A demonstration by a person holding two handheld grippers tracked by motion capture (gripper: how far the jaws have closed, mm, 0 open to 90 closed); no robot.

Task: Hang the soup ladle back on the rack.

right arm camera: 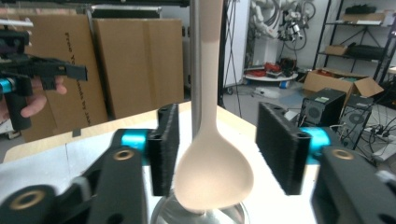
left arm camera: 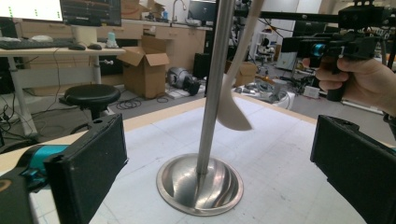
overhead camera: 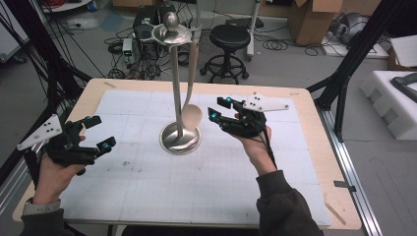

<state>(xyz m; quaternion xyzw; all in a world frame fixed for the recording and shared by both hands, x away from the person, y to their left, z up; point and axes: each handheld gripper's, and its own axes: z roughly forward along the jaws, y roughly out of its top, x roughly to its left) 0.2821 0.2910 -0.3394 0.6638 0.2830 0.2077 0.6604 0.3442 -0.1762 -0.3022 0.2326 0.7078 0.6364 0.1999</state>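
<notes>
A steel stand [overhead camera: 180, 140] with a round dished base, a tall pole and a top disc rises from the middle of the white mat. A beige spoon [overhead camera: 192, 117] hangs from the top disc, with its bowl low beside the pole. My right gripper [overhead camera: 221, 108] is just right of the bowl and points at it. In the right gripper view the spoon's bowl [right arm camera: 212, 172] hangs between the parted jaws of the right gripper [right arm camera: 215, 149], and the pads do not press on it. My left gripper [overhead camera: 101, 132] is held at the table's left side, open with nothing in it, and faces the stand [left arm camera: 200, 184].
A white mat [overhead camera: 147, 182] covers most of the wooden table [overhead camera: 314, 147]. Beyond the far edge stand a black stool [overhead camera: 229, 37], a box of electronics [overhead camera: 145, 29] with cables, and a cardboard box [overhead camera: 314, 19]. A black frame leg [overhead camera: 344, 73] stands at the right.
</notes>
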